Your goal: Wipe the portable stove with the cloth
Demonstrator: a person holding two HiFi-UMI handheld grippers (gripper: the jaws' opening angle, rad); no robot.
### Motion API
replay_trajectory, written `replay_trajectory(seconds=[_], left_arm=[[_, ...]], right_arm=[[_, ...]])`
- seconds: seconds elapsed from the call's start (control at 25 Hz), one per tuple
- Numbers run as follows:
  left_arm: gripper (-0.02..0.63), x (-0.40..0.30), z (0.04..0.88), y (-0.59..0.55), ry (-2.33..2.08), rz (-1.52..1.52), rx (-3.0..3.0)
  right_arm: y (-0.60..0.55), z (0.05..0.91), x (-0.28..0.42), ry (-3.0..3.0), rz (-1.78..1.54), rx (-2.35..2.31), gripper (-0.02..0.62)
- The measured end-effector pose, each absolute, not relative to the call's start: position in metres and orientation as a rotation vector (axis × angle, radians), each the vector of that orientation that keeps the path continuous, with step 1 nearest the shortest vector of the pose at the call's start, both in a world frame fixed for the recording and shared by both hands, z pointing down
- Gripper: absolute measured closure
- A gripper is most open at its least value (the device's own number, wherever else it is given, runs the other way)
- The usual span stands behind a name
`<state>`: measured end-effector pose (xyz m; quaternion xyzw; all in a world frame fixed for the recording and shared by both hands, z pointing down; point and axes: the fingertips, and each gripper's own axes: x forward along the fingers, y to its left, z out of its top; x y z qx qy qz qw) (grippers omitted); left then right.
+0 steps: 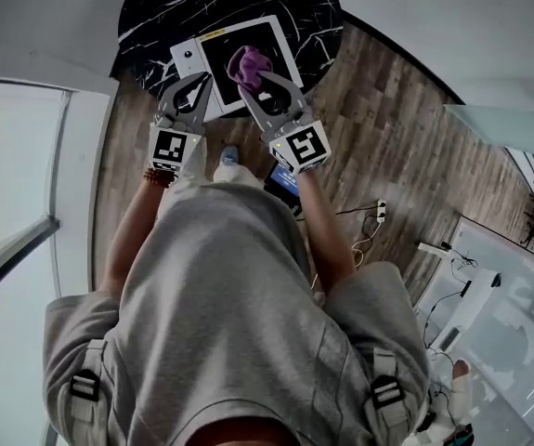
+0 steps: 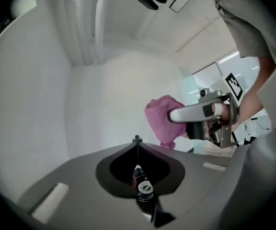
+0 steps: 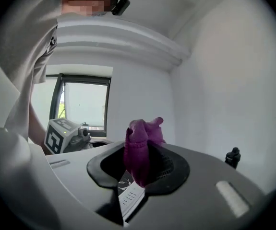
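The portable stove [image 1: 276,37], a black glass top in a white frame, lies on a round black marble table [image 1: 155,12] far below. My right gripper [image 1: 259,84] is shut on a bunched purple cloth [image 1: 246,63], which hangs between its jaws [image 3: 140,152]. My left gripper [image 1: 195,80] is beside it on the left, shut with nothing between its jaws [image 2: 137,140]. Both are held high and level above the stove. The left gripper view shows the right gripper [image 2: 176,115] with the cloth [image 2: 161,121] against a white wall.
Wood floor surrounds the table, with a power strip and cable [image 1: 378,214] and a blue object [image 1: 283,179] by the person's feet. A window [image 1: 16,156] is at the left, white desks [image 1: 489,277] at the right. A small dark bottle-like thing [image 3: 233,157] stands by the wall.
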<state>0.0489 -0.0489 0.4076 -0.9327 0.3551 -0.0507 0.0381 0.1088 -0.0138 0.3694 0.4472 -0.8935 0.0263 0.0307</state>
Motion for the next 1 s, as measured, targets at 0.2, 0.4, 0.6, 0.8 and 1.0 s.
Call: replay_trajectory(seconds=[0.2,0.4,0.6,0.8,1.0], left_arm=[[0.609,0.059,0.401,-0.048,1.09,-0.167,-2.842],[0.609,0.074,0.401,-0.037,1.024,-0.188,-2.837],[0.609,0.08,0.399,-0.034,0.999,-0.198,-2.831],[0.609,0.086,0.399,-0.034,0.996,-0.207,-2.829],[0.609,0.092,0.4,-0.035,0.983,-0.215,-2.832]], right_arm=[[-0.011,0.378,0.115,-2.702,0.1,1.409,0.482],[-0.005,0.382,0.13,-2.676,0.118,1.442,0.491],[-0.002,0.387,0.137,-2.65,0.114,1.448,0.494],[-0.003,0.387,0.147,-2.647,0.127,1.466,0.494],[-0.003,0.388,0.151,-2.644,0.133,1.466,0.494]])
